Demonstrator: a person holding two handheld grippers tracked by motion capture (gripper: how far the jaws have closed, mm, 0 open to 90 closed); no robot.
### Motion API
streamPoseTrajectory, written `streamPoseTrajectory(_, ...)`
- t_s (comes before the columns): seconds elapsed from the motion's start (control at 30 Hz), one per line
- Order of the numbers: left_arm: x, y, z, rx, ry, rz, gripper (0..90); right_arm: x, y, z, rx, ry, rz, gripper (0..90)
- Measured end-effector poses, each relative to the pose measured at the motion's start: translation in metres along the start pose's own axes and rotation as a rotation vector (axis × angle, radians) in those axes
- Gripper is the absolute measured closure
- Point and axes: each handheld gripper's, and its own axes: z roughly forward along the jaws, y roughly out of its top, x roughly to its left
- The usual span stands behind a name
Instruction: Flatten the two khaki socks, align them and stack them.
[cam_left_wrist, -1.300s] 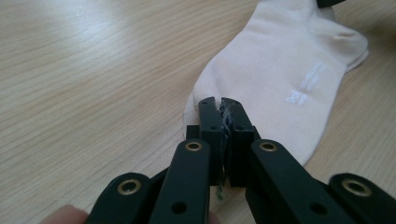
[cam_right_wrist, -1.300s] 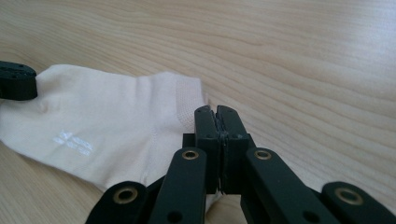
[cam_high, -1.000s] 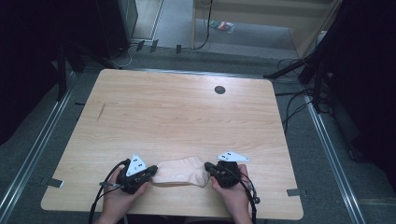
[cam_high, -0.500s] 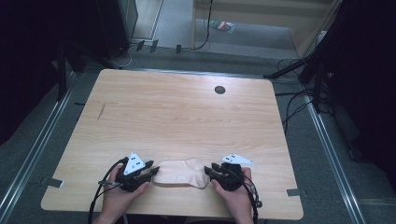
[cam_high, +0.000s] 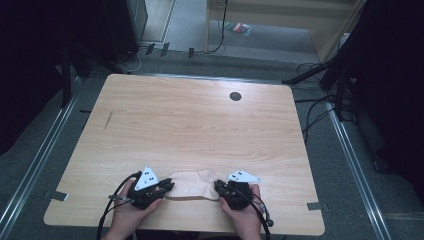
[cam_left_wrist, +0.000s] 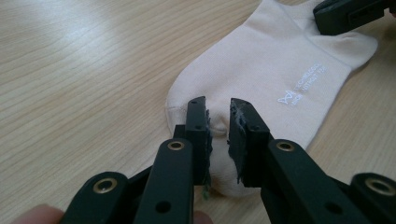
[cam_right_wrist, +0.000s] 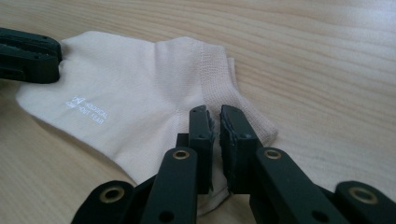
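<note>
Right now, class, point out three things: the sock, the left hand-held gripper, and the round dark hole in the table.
sock (cam_left_wrist: 280, 65): left gripper view, on its flat middle.
left hand-held gripper (cam_left_wrist: 218, 112): left gripper view, midway between its fingertips.
round dark hole (cam_high: 235, 96): high view, on its centre.

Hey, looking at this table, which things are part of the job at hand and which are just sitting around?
In the job:
- cream ankle sock, flat on the table
- left gripper, jaws just closing at the toe end
- right gripper, jaws just closing at the cuff end

Lying about:
- round dark cable hole in the table
- small colourful item on the floor beyond
</note>
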Motion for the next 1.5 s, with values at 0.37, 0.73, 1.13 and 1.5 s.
streamPoseTrajectory(0.37, 0.005, 0.0, -0.001, -0.039, 0.003, -0.027, 55.9, 0.0, 0.004, 0.006, -0.094, 0.005, -0.062, 58.6)
streamPoseTrajectory(0.73, 0.018, 0.004, -0.019, -0.198, -0.02, -0.113, 18.4, -0.018, 0.011, -0.004, -0.233, 0.033, -0.002, 24.2)
streamPoseTrajectory(1.13, 0.039, -0.001, -0.033, -0.209, 0.05, -0.154, 13.9, -0.036, 0.019, -0.018, -0.253, -0.021, 0.022, 11.5)
streamPoseTrajectory(1.5, 0.071, -0.011, -0.05, -0.236, 0.107, -0.24, 12.5, -0.062, 0.019, -0.031, -0.268, -0.066, 0.064, 11.5)
